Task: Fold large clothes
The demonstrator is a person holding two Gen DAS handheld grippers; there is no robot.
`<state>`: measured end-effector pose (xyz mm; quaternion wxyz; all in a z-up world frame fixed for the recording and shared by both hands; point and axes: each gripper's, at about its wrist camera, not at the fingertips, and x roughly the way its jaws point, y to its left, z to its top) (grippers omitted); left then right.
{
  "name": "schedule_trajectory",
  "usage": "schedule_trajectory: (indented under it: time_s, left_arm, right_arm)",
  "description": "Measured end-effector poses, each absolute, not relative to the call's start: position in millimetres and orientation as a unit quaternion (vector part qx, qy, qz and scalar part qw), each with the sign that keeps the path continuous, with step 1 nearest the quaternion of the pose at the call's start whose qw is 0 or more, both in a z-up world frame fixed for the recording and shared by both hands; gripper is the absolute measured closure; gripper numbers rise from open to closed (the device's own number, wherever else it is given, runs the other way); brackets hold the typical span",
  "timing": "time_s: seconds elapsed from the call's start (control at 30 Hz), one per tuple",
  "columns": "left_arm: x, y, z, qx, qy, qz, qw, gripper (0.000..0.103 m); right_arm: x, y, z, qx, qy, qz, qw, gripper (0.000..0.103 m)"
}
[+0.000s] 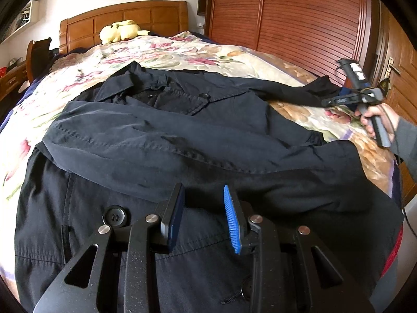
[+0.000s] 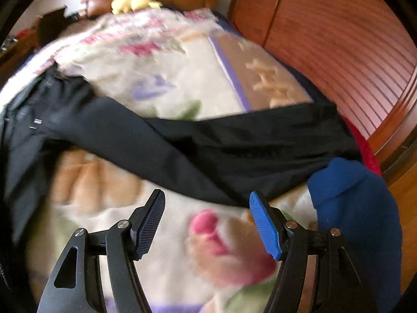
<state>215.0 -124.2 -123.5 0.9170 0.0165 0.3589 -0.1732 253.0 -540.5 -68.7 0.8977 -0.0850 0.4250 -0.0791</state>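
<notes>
A large black coat (image 1: 182, 140) lies spread on the floral bedspread (image 1: 182, 49), collar toward the headboard. One sleeve is folded across its body. The other sleeve (image 2: 182, 143) stretches out to the right, toward the bed's edge. My left gripper (image 1: 203, 187) hovers low over the coat's lower front, jaws apart with nothing between the pads. A hand holds my right gripper (image 1: 336, 101) near the end of the outstretched sleeve. In the blurred right wrist view, the right gripper (image 2: 207, 195) stands open just short of the sleeve, over bare bedspread.
A blue cloth (image 2: 351, 203) lies at the bed's right edge by the sleeve end, and something red (image 2: 365, 146) shows beyond it. A yellow plush toy (image 1: 120, 31) rests by the wooden headboard (image 1: 125, 15). A slatted wooden wardrobe (image 1: 299, 20) stands close along the right.
</notes>
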Motion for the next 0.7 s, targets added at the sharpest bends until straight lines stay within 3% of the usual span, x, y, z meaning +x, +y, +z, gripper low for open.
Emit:
schedule_trajectory:
  time_s: [0.23,0.27,0.3,0.33,0.4,0.7]
  left_arm:
    - [216.5,-124.0,-127.7,0.014,0.363,-0.173,0.915,0.071]
    - [216.3,-123.8,-127.8,0.013,0.363,-0.174,0.915,0.071]
    - [216.4,-122.9,-127.5,0.012,0.363,-0.174,0.915,0.071]
    - [216.3,-122.3,-126.9,0.01,0.361,-0.174,0.916,0.071]
    - [215.7,-120.7,-125.3,0.007,0.358,-0.176,0.917,0.071]
    - [206.2,-107.4,-110.7,-0.002,0.346,-0.189,0.919,0.071]
  right_arm:
    - [283.7,-534.9,-83.4,-0.146,0.443,-0.126,0.876,0.035]
    - [285.7,-529.3,-83.2,-0.159,0.442,-0.126,0.874,0.041]
    - [284.8,-529.0,-84.7,-0.167,0.444,-0.12,0.872,0.064]
    - [286.6,-523.7,-84.8,-0.183,0.445,-0.123,0.868,0.08]
    - [289.3,-511.8,-78.0,-0.205,0.436,-0.138,0.865,0.096]
    - [247.3,-427.5,34.5,-0.217,0.314,-0.106,0.918,0.098]
